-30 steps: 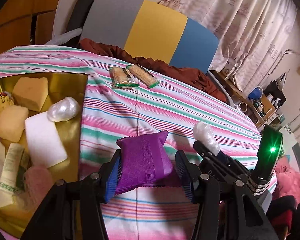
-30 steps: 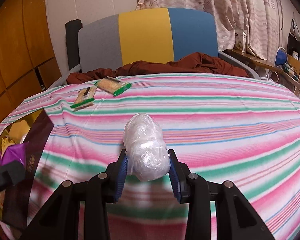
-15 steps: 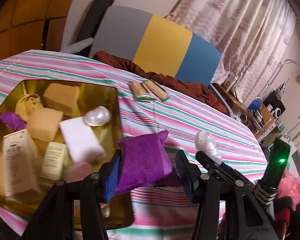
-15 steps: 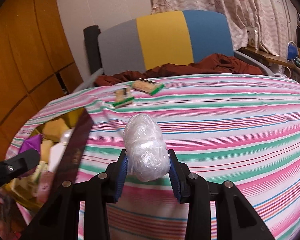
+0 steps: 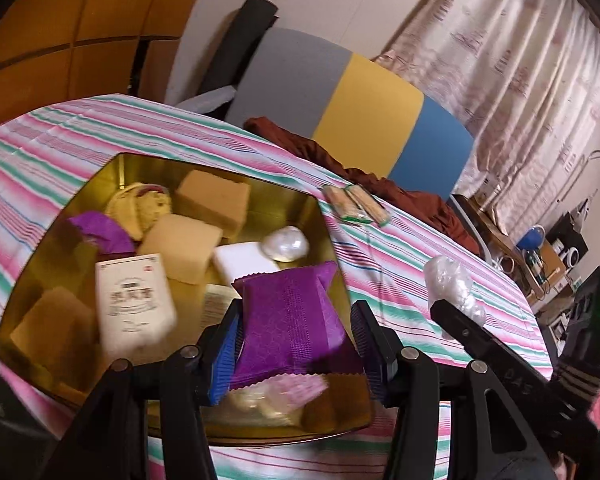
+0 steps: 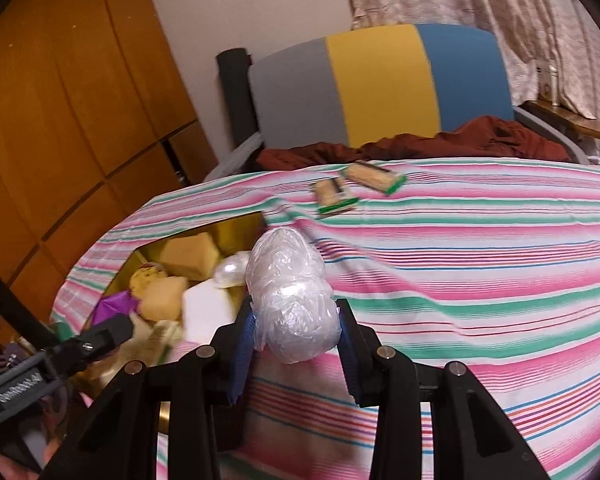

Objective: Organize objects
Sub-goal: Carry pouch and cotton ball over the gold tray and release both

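Note:
My left gripper (image 5: 296, 348) is shut on a purple packet (image 5: 290, 320) and holds it over the near right part of a gold tin (image 5: 60, 216). The tin holds several sponges, a white block (image 5: 244, 258), a pearly wrapped ball (image 5: 286, 243), a white box (image 5: 134, 300) and another purple packet (image 5: 100, 230). My right gripper (image 6: 298, 344) is shut on a clear-plastic wrapped ball (image 6: 290, 300), held above the striped cloth just right of the tin (image 6: 236, 226). The right gripper with its ball (image 5: 452, 284) also shows in the left wrist view.
Two green-edged snack packets (image 6: 354, 188) lie on the striped tablecloth (image 6: 480, 280) at the far side; they also show in the left wrist view (image 5: 354, 208). A grey, yellow and blue chair (image 6: 380, 84) with brown cloth stands behind the table. Wooden panels stand at the left.
Both grippers have moved left toward the gold tin with their loads. The purple packet now hangs over the tin, and the wrapped ball is close beside it.

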`<action>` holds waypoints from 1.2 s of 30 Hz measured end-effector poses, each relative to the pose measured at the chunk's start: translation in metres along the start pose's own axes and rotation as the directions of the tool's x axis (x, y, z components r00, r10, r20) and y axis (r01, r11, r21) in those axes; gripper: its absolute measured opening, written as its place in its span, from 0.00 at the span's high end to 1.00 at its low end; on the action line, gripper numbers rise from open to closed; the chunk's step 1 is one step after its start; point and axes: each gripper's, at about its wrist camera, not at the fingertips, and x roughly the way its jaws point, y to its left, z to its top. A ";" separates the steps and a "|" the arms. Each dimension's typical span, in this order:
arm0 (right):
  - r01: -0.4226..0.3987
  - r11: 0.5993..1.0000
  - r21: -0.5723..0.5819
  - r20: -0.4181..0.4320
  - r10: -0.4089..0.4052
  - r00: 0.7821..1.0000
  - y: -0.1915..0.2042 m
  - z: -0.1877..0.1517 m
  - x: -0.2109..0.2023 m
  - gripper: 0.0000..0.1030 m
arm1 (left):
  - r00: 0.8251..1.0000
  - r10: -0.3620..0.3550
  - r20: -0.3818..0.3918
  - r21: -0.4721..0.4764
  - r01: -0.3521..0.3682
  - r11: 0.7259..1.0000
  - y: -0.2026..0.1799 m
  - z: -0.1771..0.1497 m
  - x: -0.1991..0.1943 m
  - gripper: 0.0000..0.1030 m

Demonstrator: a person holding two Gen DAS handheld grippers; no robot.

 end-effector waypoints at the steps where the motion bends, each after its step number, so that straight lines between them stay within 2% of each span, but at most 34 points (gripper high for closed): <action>1: -0.011 1.000 -0.010 -0.006 0.011 1.000 0.006 0.000 0.003 0.63 | 1.000 0.004 0.003 -0.009 -0.004 1.000 0.005 -0.001 -0.002 0.48; 9: -0.053 0.993 -0.106 -0.075 0.045 0.996 0.054 0.002 0.035 0.63 | 0.999 0.028 0.021 -0.075 -0.027 0.997 0.039 -0.001 -0.018 0.48; 15: -0.062 0.992 -0.109 -0.144 0.046 0.989 0.064 -0.003 0.056 0.59 | 0.998 0.051 0.047 -0.095 -0.046 0.994 0.054 0.005 -0.029 0.47; 18: -0.049 0.994 -0.101 -0.154 0.033 0.987 0.063 -0.008 0.055 0.56 | 0.997 0.059 0.059 -0.104 -0.053 0.993 0.057 0.008 -0.031 0.47; 25: -0.066 0.998 -0.005 -0.127 0.065 0.990 0.041 -0.018 0.035 0.53 | 0.998 0.058 0.035 -0.098 -0.054 0.994 0.051 0.012 -0.019 0.47; 36: -0.050 0.993 0.105 -0.090 0.059 0.994 0.006 -0.022 0.018 0.53 | 0.998 0.066 -0.011 -0.021 -0.067 0.998 0.012 0.045 0.034 0.47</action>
